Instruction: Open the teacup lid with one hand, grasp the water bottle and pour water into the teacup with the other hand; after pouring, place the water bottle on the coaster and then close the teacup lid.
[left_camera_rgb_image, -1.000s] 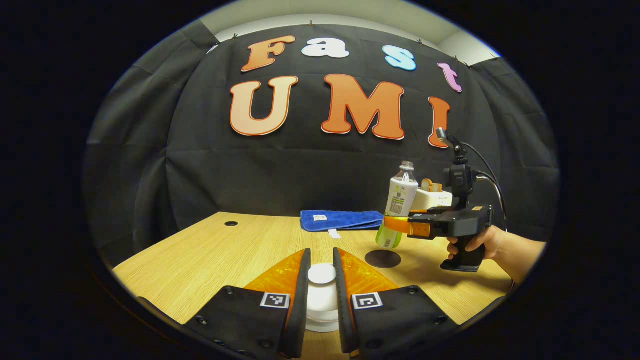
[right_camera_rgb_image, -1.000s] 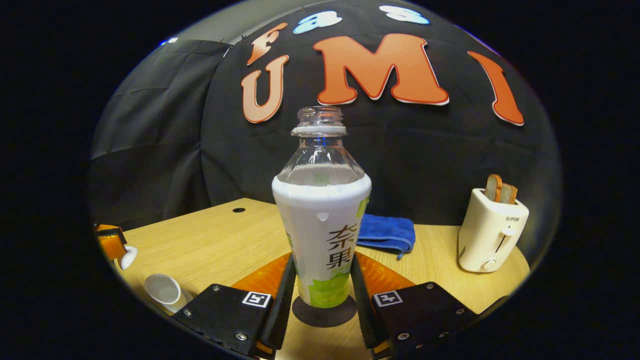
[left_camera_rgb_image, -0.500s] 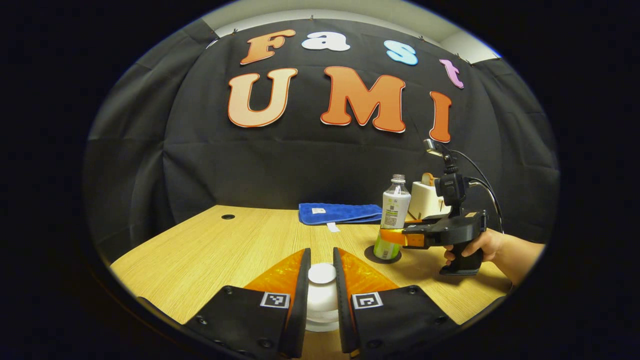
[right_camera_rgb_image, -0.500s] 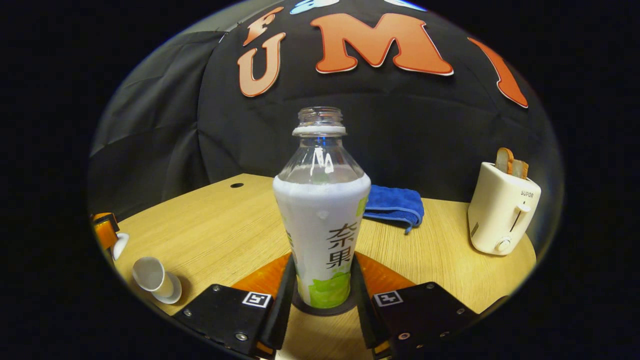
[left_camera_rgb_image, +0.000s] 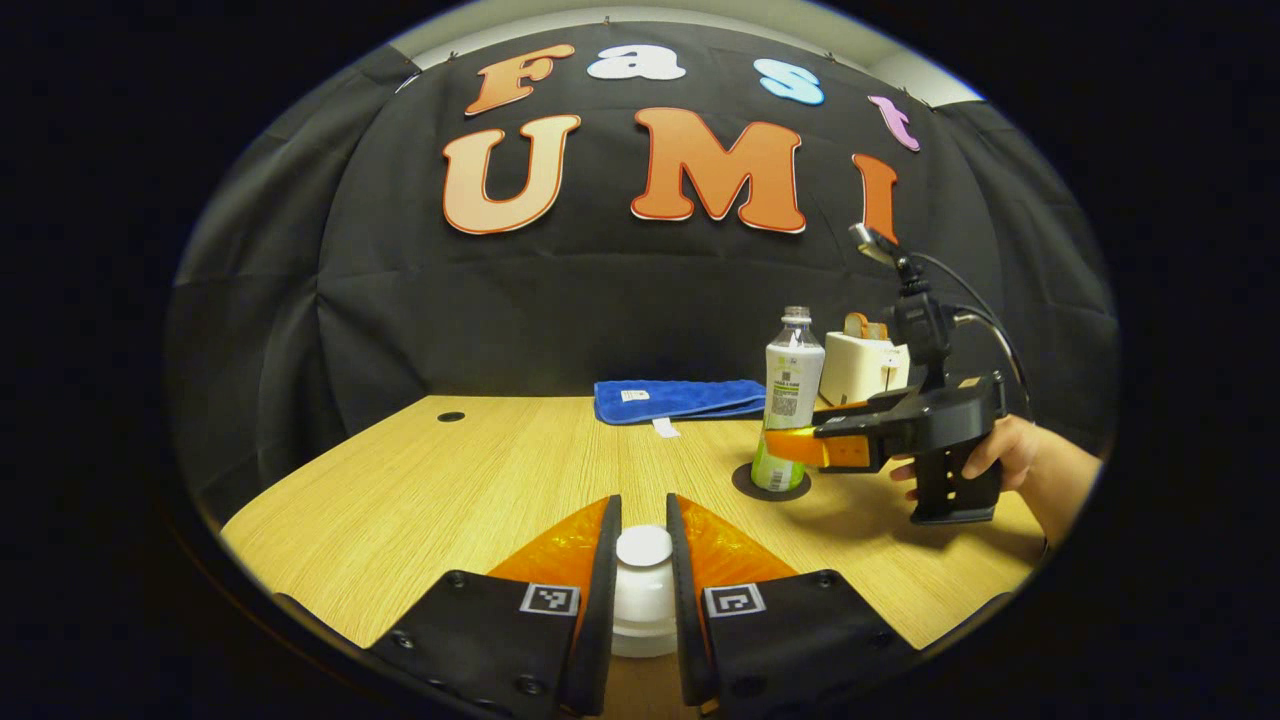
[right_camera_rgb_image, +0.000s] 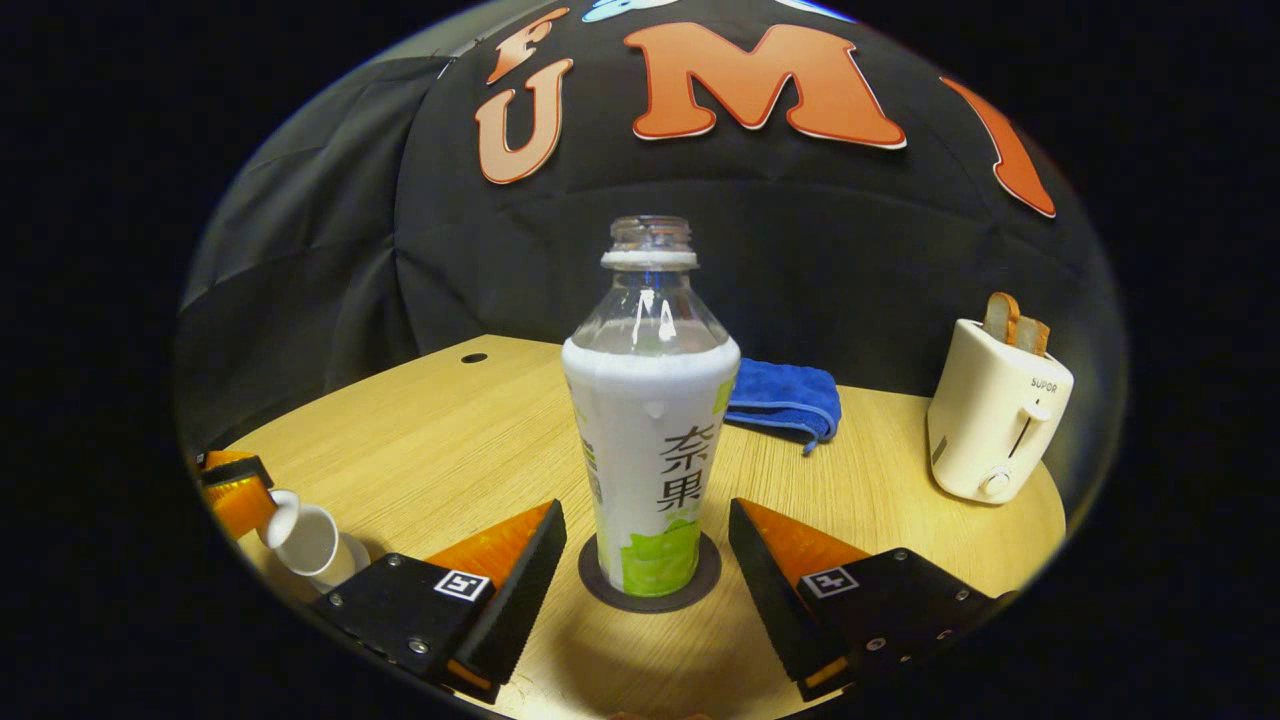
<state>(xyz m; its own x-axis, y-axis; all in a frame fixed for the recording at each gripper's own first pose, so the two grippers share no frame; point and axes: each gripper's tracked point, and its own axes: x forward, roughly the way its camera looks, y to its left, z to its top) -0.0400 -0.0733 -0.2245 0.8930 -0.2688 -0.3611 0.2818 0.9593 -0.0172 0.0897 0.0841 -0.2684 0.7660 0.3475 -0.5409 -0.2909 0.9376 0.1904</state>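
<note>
now my right gripper (right_camera_rgb_image: 640, 570) has its jaws released around the water bottle (right_camera_rgb_image: 650, 440) upright on the coaster (right_camera_rgb_image: 650, 598), so next my left gripper (left_camera_rgb_image: 643, 560), clenched on the lid (left_camera_rgb_image: 643, 548), must swing toward the teacup (right_camera_rgb_image: 305, 540) at nine o'clock.

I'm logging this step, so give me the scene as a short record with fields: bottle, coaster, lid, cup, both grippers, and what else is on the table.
bottle: uncapped, upright on the coaster
coaster: dark disc under the bottle
lid: white, clamped in the left gripper
cup: white, near the table's left edge in the right gripper view, uncovered
left gripper: shut on the lid
right gripper: open, fingers either side of the bottle, not touching
table: wooden
other items: blue cloth, toaster holding bread
</note>
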